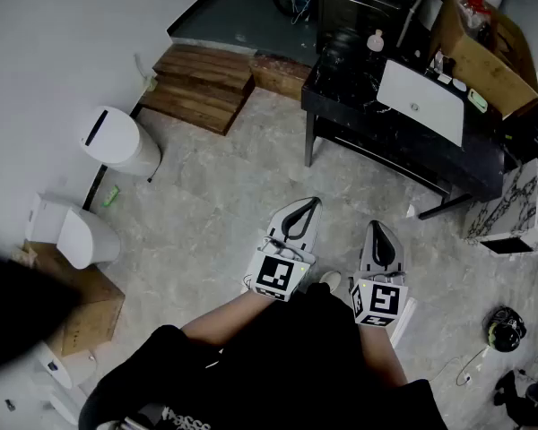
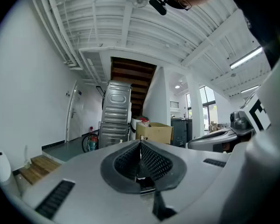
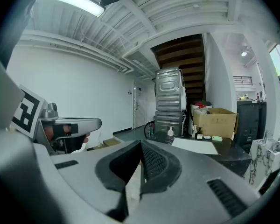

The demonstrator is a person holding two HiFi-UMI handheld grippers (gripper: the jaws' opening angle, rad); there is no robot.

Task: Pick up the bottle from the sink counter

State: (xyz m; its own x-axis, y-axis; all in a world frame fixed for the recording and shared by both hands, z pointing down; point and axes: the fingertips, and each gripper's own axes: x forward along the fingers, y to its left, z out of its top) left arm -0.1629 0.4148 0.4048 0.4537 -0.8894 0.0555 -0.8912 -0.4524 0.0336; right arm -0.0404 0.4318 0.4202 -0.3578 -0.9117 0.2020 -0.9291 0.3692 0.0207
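Standing on the pale stone floor, you hold both grippers low in front of your body, side by side and pointing toward the black sink counter. Your left gripper has its jaws pressed together at the tips, and its own view shows nothing caught between them. Your right gripper is the same: jaws closed tip to tip, with nothing between them.

The pump bottle stands upright on the counter near its far left end, well apart from both grippers. From the right gripper view it sits just above and right of the jaw tips, left of a flat white rectangle that lies on the counter. An open cardboard box stands at the counter's far right. To your left, wooden steps and a white bin sit by the wall.
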